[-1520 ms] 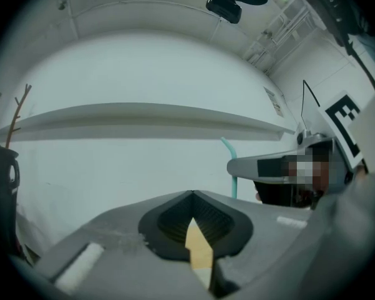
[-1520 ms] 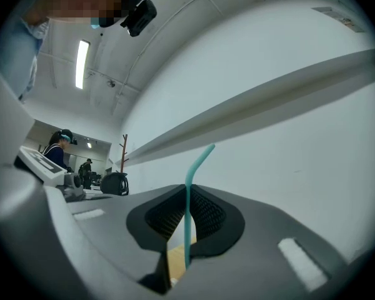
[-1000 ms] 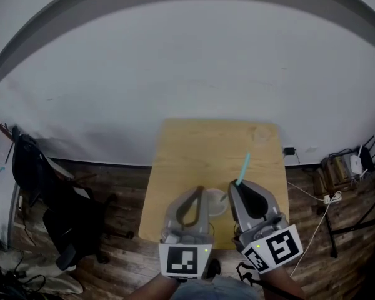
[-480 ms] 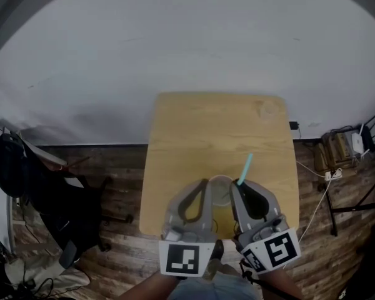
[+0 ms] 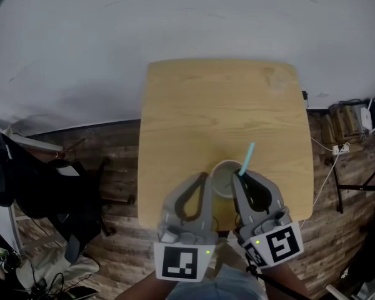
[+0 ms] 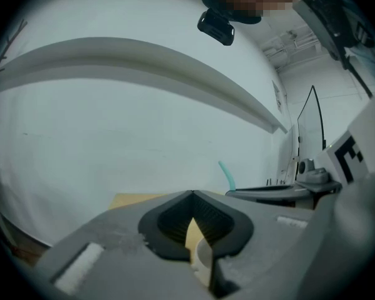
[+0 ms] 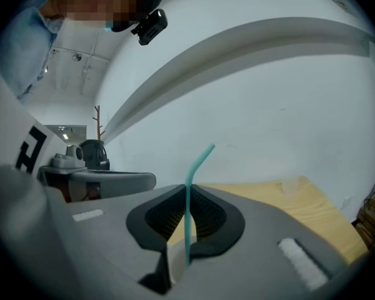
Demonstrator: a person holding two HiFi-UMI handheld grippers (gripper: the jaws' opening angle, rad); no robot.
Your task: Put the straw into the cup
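A white cup (image 5: 224, 179) stands on the wooden table (image 5: 219, 105) near its front edge. My right gripper (image 5: 239, 175) is shut on a teal bendy straw (image 5: 246, 157), held upright at the cup's right rim. In the right gripper view the straw (image 7: 189, 211) runs up between the closed jaws of the right gripper (image 7: 187, 189), its bent top leaning right, and the cup's pale rim (image 7: 175, 261) shows below. My left gripper (image 5: 204, 176) is shut at the cup's left side, nothing seen between its jaws. In the left gripper view (image 6: 192, 194) the cup's rim (image 6: 201, 258) shows below it.
A small clear object (image 5: 274, 77) sits at the table's far right corner. A black office chair (image 5: 25, 186) stands on the wooden floor at the left. Cables and a power strip (image 5: 340, 149) lie at the right by the white wall.
The head view has tipped down, so the table sits lower and larger in the picture. The cup now shows by the fingertips rather than between the gripper bodies. The straw stays in the right gripper.
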